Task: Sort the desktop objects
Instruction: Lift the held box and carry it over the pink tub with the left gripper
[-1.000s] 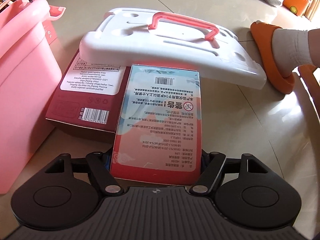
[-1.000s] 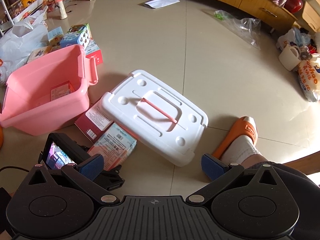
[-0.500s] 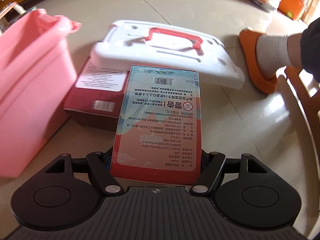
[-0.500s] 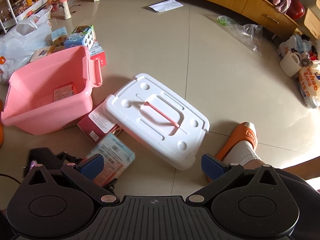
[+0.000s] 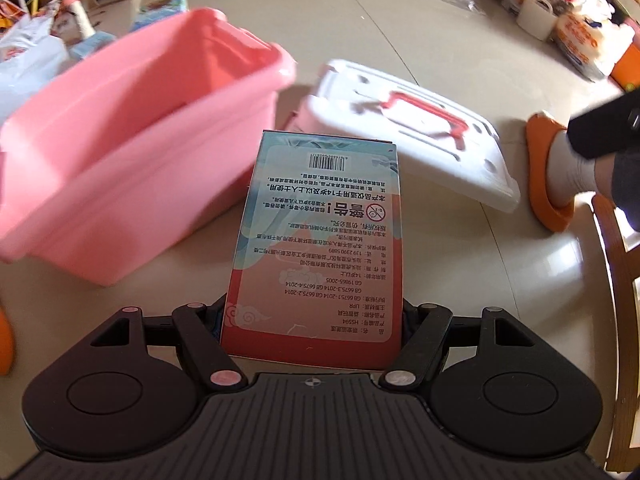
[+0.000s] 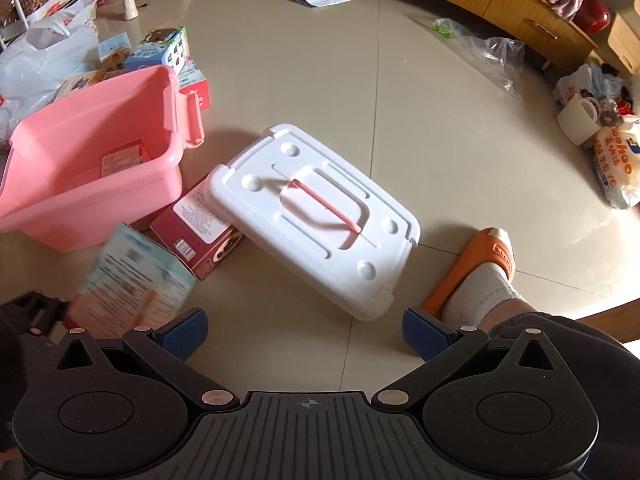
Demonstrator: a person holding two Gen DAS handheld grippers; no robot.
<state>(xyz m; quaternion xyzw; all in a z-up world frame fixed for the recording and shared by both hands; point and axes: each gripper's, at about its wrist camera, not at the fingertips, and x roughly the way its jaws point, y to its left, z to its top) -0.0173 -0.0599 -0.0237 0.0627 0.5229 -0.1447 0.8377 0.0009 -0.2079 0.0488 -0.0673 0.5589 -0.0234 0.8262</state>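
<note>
The left claw is clamped on the near end of the printed box, holding it off the floor just before the pink bin, while the right claw gapes wide, holding nothing, before the white lid.

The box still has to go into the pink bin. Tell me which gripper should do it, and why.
Left. The left gripper is shut on the blue-and-red box, held off the floor beside the pink bin. The right gripper is open and holds nothing, nearer the white lid.
</note>
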